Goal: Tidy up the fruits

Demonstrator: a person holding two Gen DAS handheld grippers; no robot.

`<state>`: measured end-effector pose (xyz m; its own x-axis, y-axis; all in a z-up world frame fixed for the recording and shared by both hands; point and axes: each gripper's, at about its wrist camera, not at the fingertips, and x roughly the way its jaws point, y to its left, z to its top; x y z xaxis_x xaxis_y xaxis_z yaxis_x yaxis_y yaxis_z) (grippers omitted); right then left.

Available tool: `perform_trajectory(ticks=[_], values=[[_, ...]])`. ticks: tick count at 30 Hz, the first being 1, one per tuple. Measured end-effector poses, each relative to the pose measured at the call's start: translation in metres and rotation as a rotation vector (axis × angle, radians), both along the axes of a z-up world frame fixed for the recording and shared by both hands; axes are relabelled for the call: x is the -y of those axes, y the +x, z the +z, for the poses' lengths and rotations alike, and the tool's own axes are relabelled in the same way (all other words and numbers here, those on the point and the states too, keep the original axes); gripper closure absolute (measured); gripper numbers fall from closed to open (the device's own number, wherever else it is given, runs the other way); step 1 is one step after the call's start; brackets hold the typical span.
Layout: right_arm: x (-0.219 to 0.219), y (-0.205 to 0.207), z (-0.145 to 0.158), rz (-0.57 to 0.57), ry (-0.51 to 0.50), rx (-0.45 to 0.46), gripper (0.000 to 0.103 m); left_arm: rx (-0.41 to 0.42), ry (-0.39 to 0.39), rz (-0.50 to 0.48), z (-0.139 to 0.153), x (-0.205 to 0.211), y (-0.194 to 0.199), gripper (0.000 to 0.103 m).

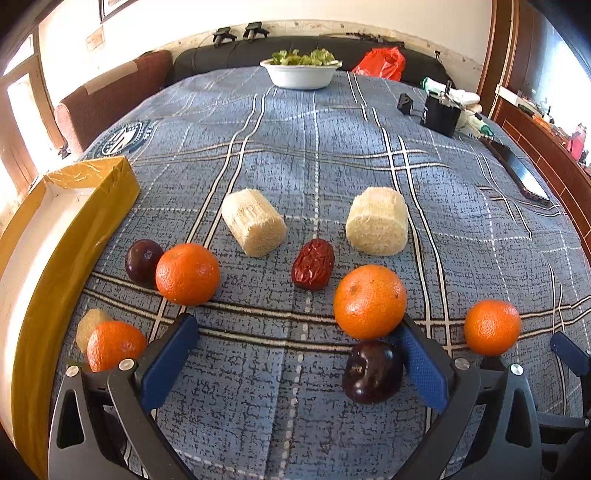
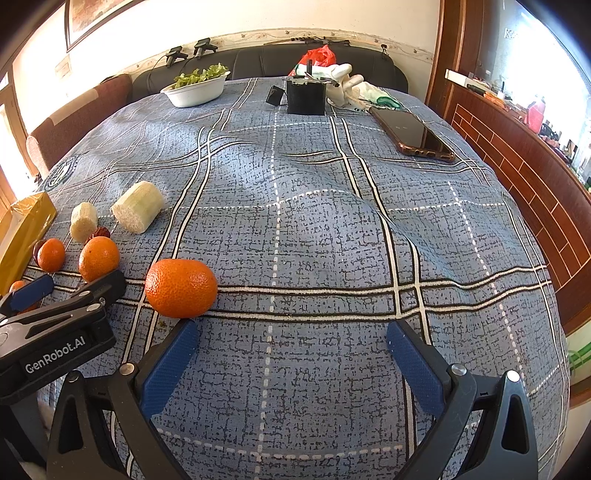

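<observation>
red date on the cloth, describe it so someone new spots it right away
On the blue plaid tablecloth, find the two pale fibrous cylinders lying side by side. The red date lies just in front of the gap between them. It is the only wrinkled, dark red oval; its neighbours are smooth oranges and plums.

**Lived-in home, likely a dining or sitting room**

Looked domestic throughout: table (image 2: 314, 229) draped in a blue plaid cloth, black sofa (image 2: 332, 61) against the far wall, upholstered brown chair (image 1: 110, 96) alongside. Showed a framed picture (image 2: 96, 14) hung on a cream wall, wood panelling (image 2: 517, 166) at right, a white bowl of greens (image 1: 301, 72), a phone (image 2: 413, 134), a red plastic bag (image 1: 382, 62).
</observation>
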<state>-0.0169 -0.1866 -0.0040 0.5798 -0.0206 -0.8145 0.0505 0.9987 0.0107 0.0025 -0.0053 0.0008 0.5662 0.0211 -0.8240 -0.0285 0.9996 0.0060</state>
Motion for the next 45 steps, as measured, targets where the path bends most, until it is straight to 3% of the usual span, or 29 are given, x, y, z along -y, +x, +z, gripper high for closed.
perform_trajectory(ticks=[6, 13, 16, 21, 26, 28, 31, 34, 37, 39, 40, 43, 45], values=[[-0.001, -0.001, 0.002, -0.016, -0.001, -0.062, 0.000, -0.048, -0.001, -0.035, 0.001, 0.001, -0.002, 0.000], [-0.001, -0.002, 0.000, -0.019, -0.006, -0.061, 0.000, -0.097, -0.045, -0.066, 0.006, -0.002, -0.009, 0.001], [-0.001, -0.003, 0.000, -0.026, -0.006, -0.056, 0.000, 0.003, -0.039, -0.077, 0.028, -0.005, -0.029, 0.003], [0.005, -0.029, 0.023, -0.057, 0.021, 0.065, 0.005, 0.302, -0.110, -0.116, 0.109, -0.038, -0.087, 0.003], [-0.007, -0.084, 0.095, -0.018, -0.031, 0.302, 0.004, 0.611, -0.131, -0.109, 0.211, -0.099, -0.164, 0.003], [-0.015, -0.111, 0.135, 0.009, -0.048, 0.436, 0.003, 0.680, -0.114, -0.082, 0.241, -0.119, -0.181, 0.003], [-0.021, -0.139, 0.181, 0.061, 0.024, 0.584, 0.000, 0.784, -0.045, -0.016, 0.281, -0.151, -0.215, 0.000], [-0.028, -0.154, 0.209, 0.113, 0.107, 0.672, 0.000, 0.799, -0.027, 0.035, 0.297, -0.174, -0.229, 0.000], [-0.045, -0.151, 0.205, 0.204, 0.180, 0.615, 0.000, 0.762, -0.078, 0.052, 0.290, -0.192, -0.227, 0.000], [-0.064, -0.136, 0.181, 0.286, 0.204, 0.517, 0.000, 0.712, -0.088, 0.060, 0.268, -0.194, -0.217, 0.000], [-0.078, -0.124, 0.162, 0.328, 0.209, 0.441, 0.005, 0.671, -0.091, 0.054, 0.254, -0.192, -0.207, 0.000], [-0.110, -0.097, 0.102, 0.425, 0.265, 0.225, 0.037, 0.521, -0.147, 0.012, 0.198, -0.186, -0.179, 0.000], [-0.126, -0.085, 0.068, 0.461, 0.291, 0.130, 0.040, 0.446, -0.173, -0.003, 0.164, -0.180, -0.168, 0.000]])
